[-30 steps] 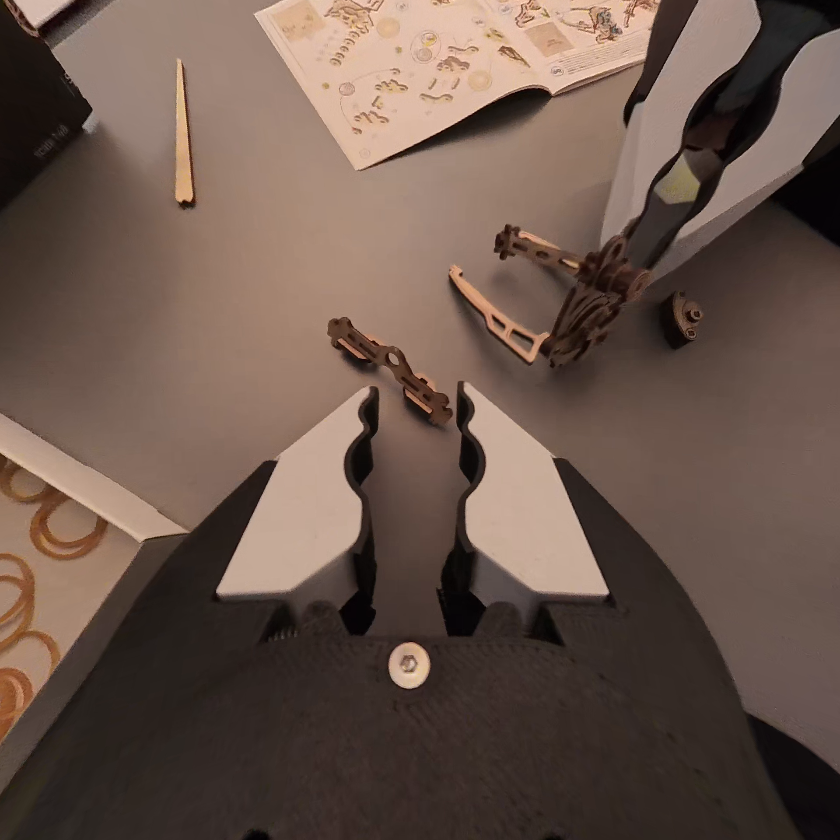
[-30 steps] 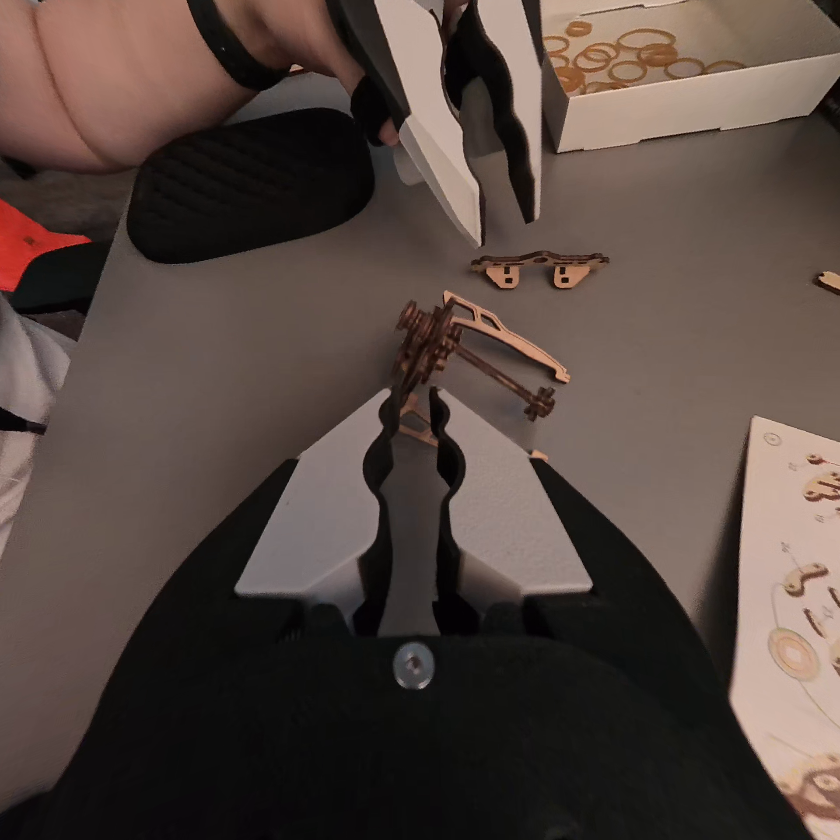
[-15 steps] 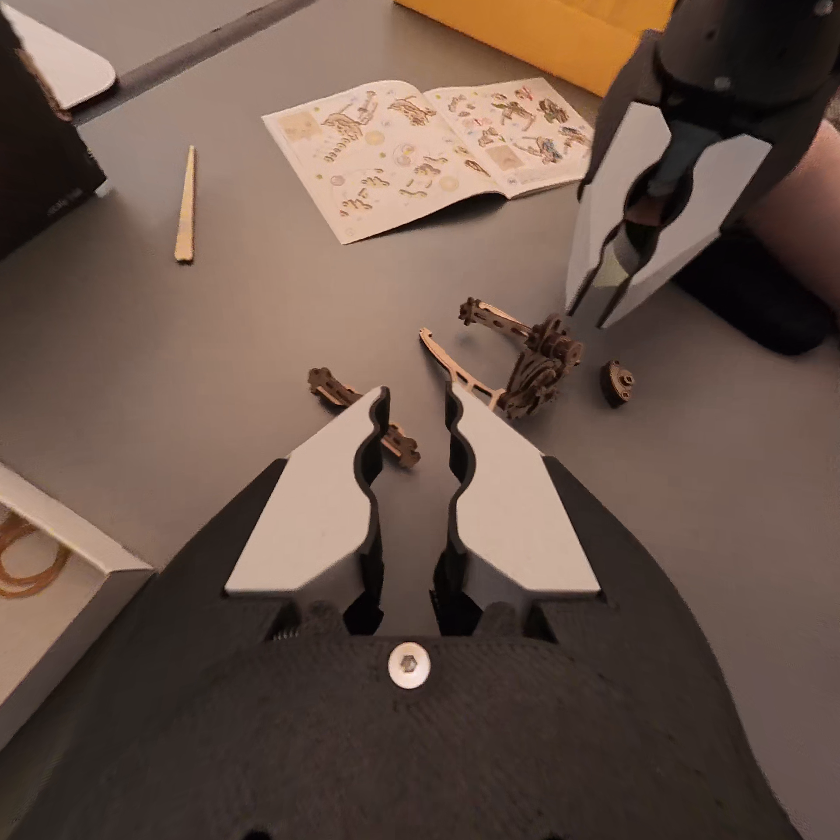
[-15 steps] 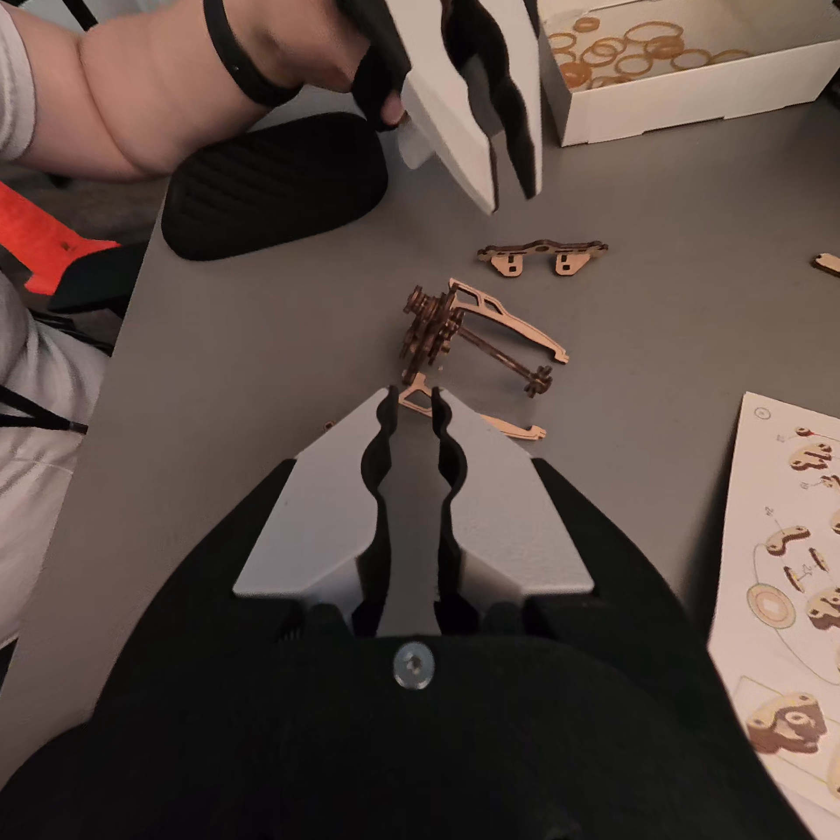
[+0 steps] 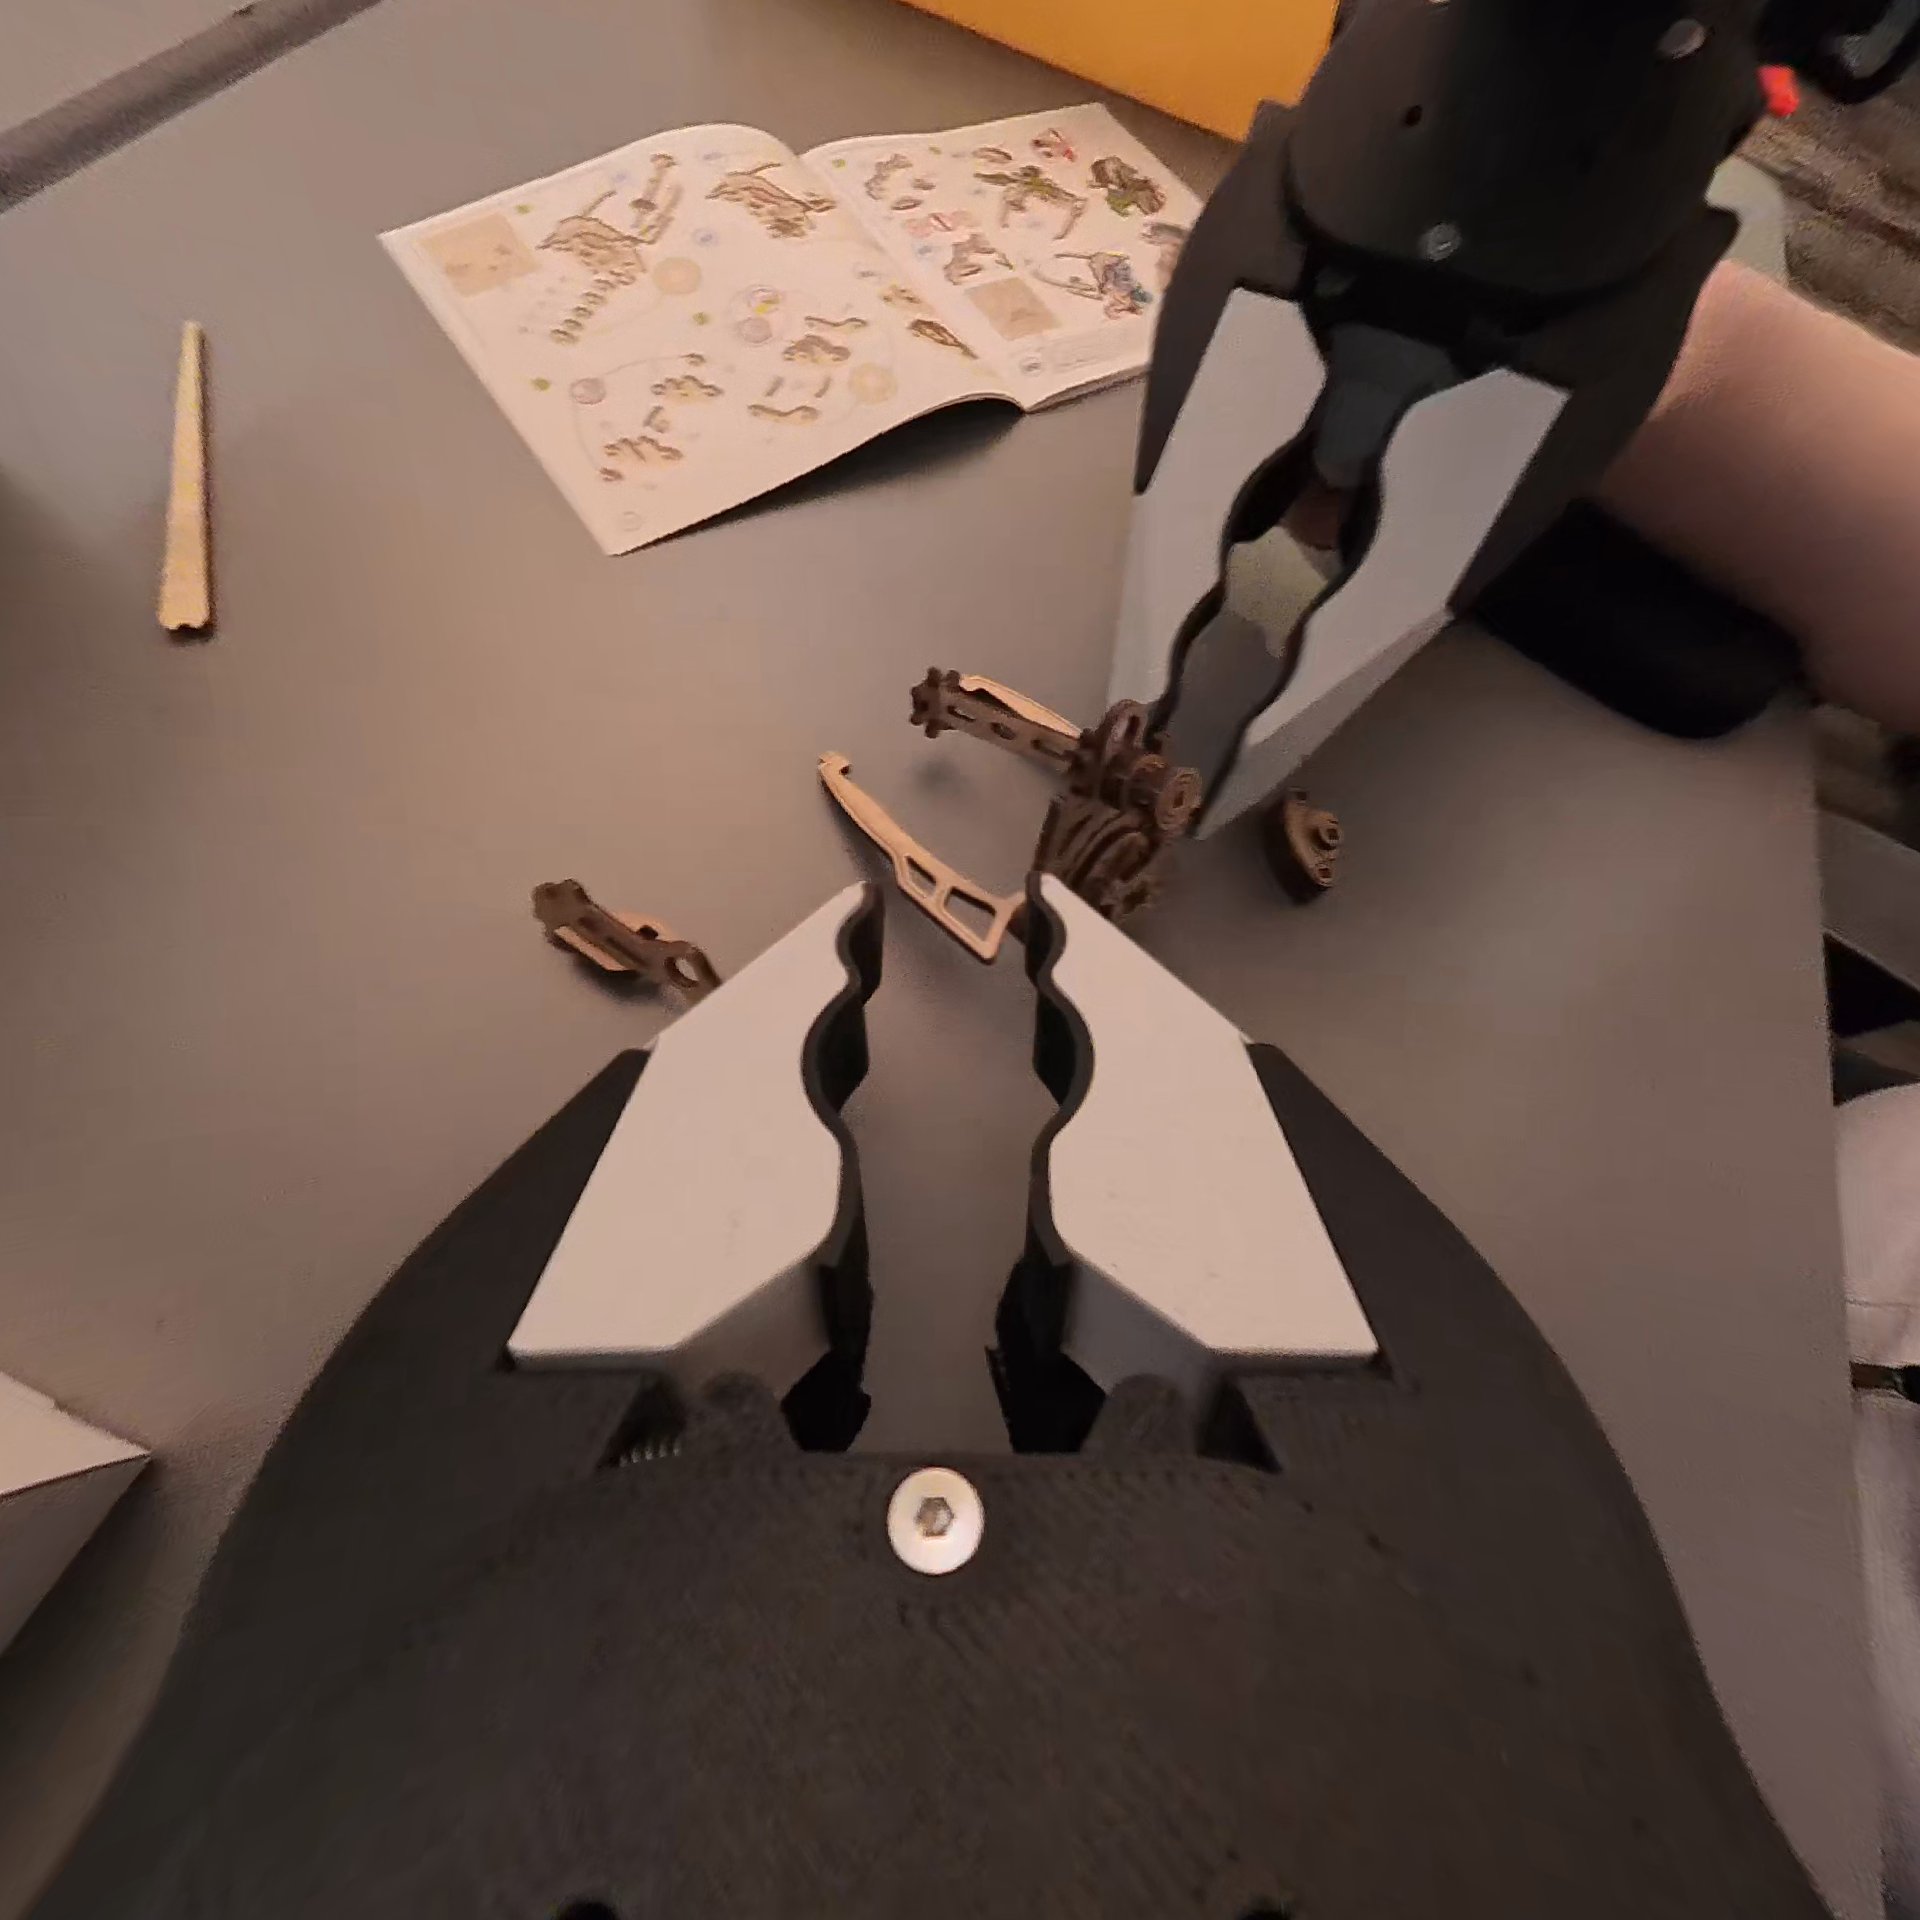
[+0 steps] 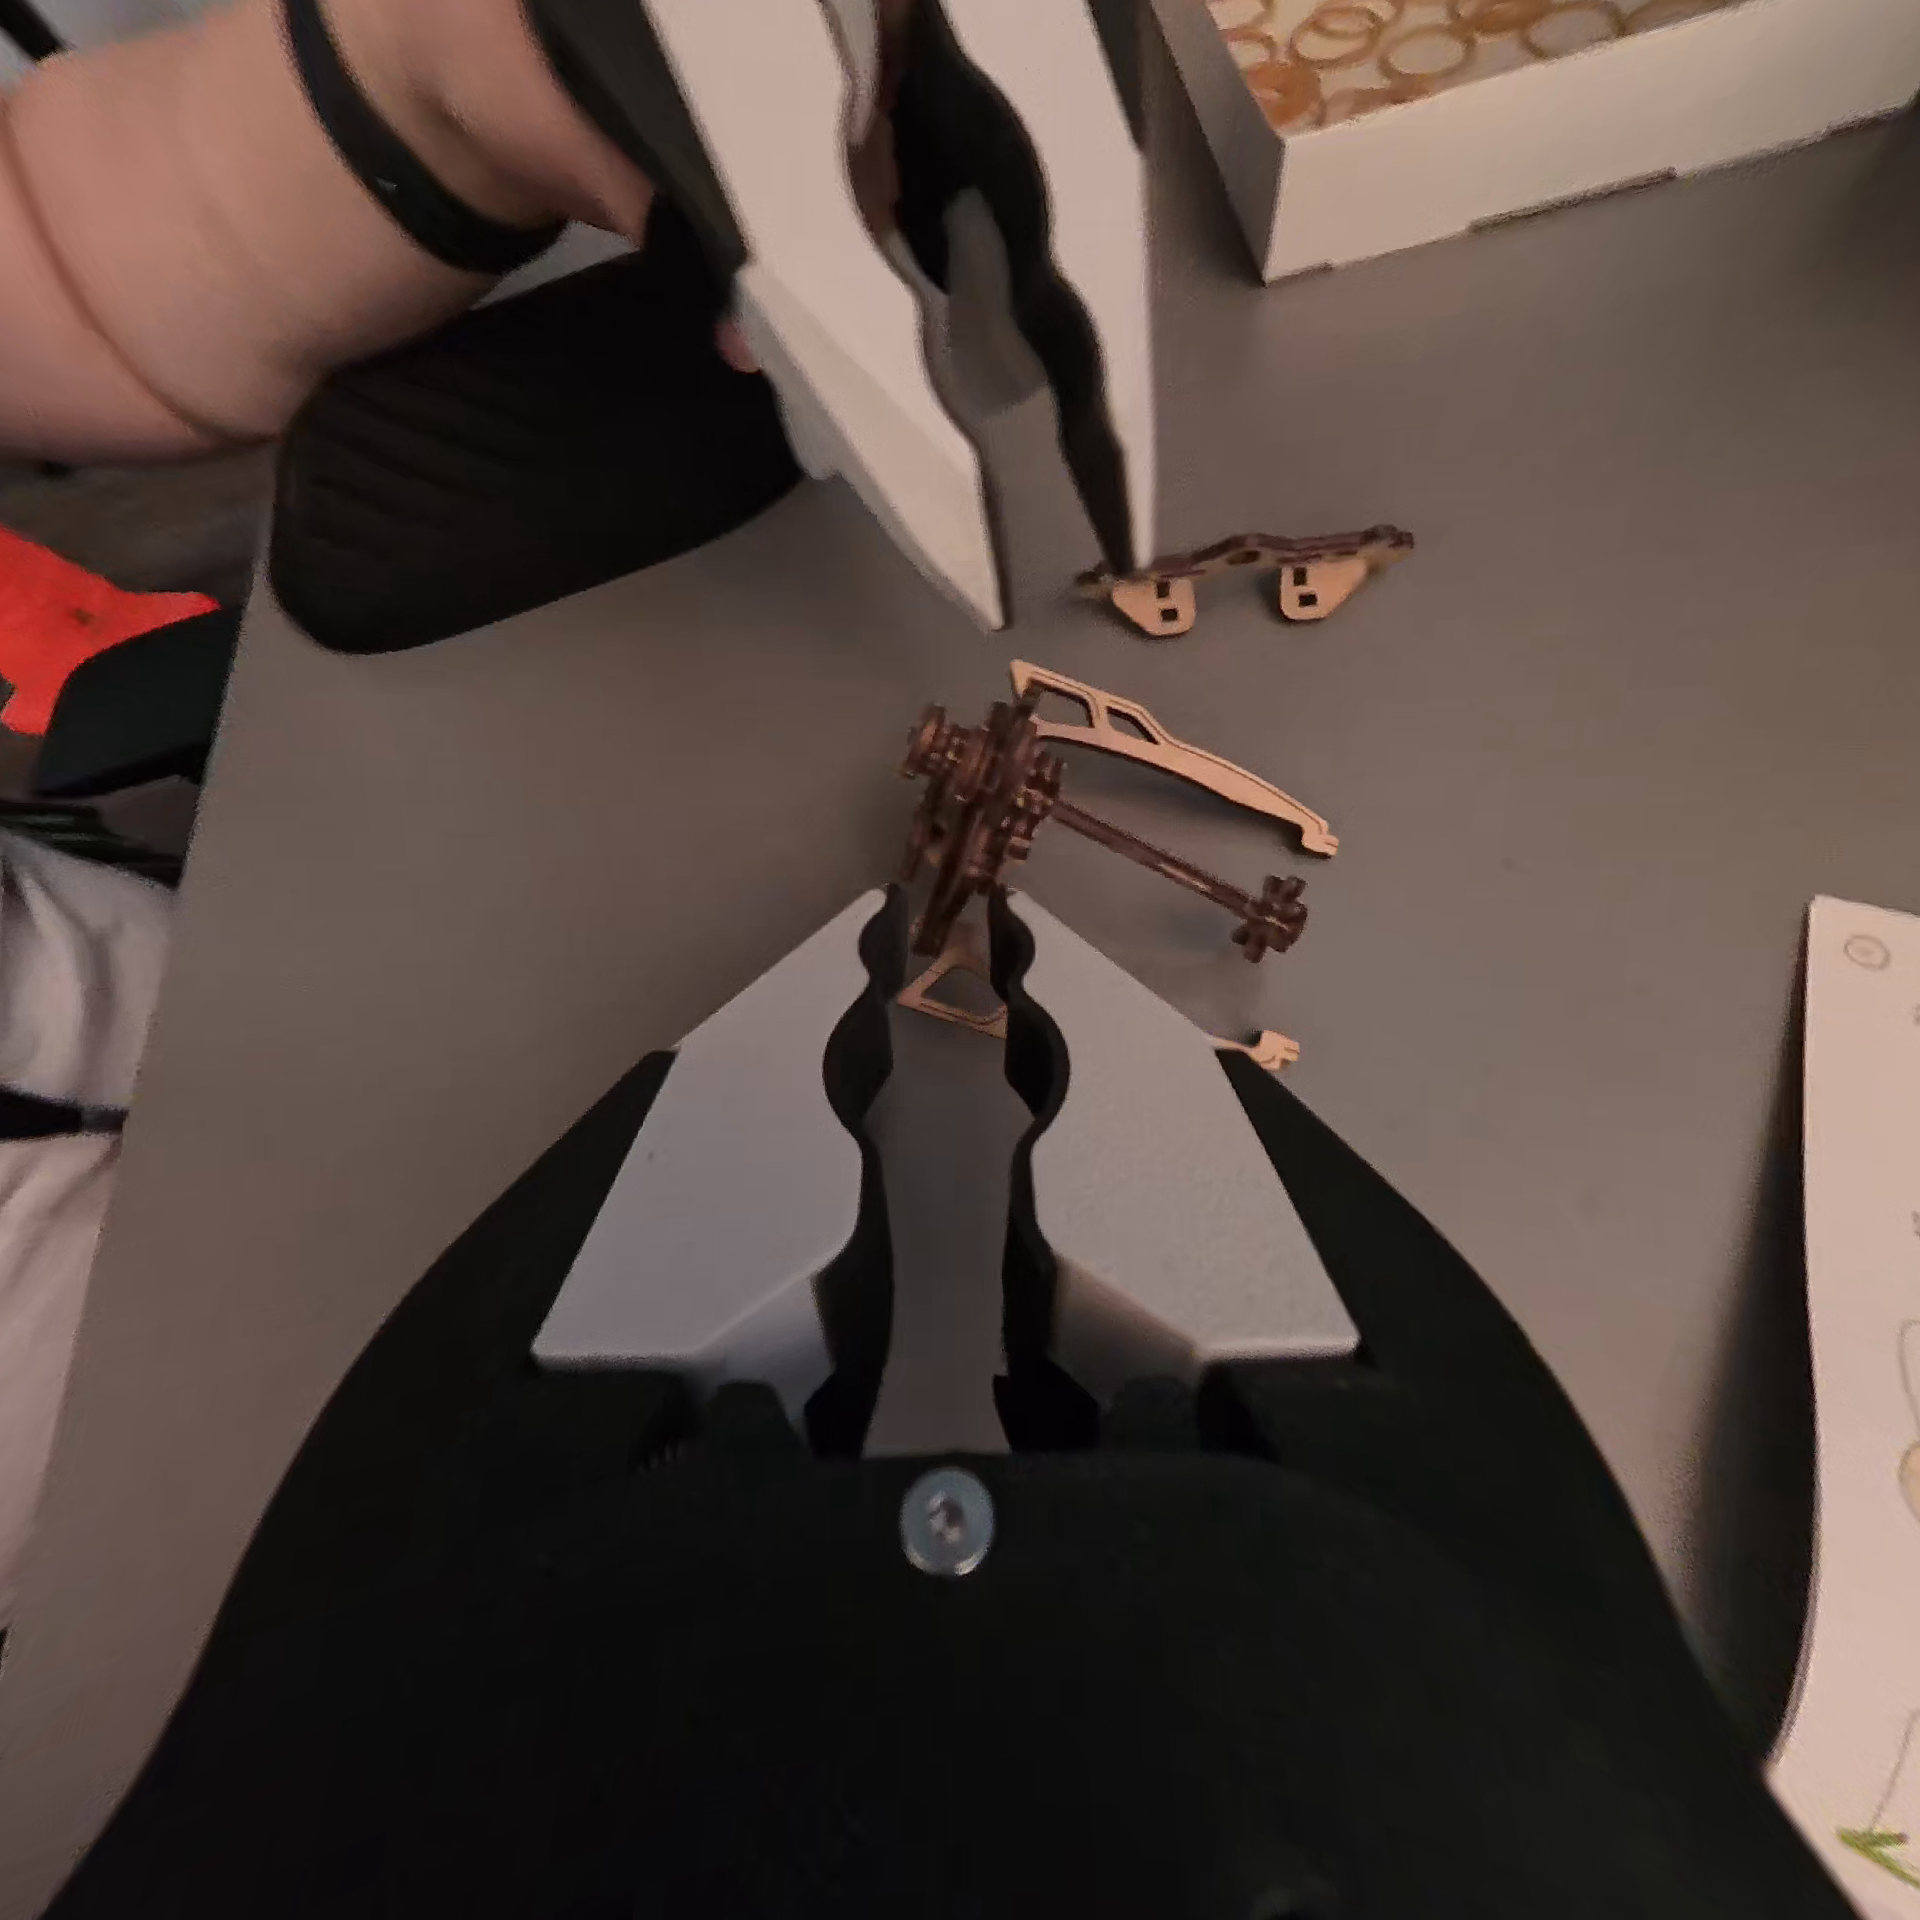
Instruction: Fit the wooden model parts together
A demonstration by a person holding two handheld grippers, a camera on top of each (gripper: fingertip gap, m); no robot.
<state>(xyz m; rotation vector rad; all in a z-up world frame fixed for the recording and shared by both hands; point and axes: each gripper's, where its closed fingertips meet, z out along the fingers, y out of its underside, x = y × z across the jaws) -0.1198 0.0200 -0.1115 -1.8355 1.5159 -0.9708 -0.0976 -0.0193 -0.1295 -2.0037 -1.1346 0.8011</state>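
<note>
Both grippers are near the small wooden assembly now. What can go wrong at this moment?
The right gripper, open, straddles the half-built assembly; closing hard might snap its thin arms or tip it. The left gripper, also open, hangs close to a thin arm and could knock it sideways.

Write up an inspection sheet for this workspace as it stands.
Surface: grey tabletop, matte.
Job's things: dark wooden gear assembly with pale struts standing mid-table; flat wooden bracket piece lying apart; small dark wooden knob beside it.
Clutter: open instruction booklet; pale wooden stick; white box of rubber bands.
Grippers: left gripper open, empty; right gripper open around the assembly's base, not clamped.
Cables: nothing seen.
Surroundings: black padded armrest; person's forearm.
</note>
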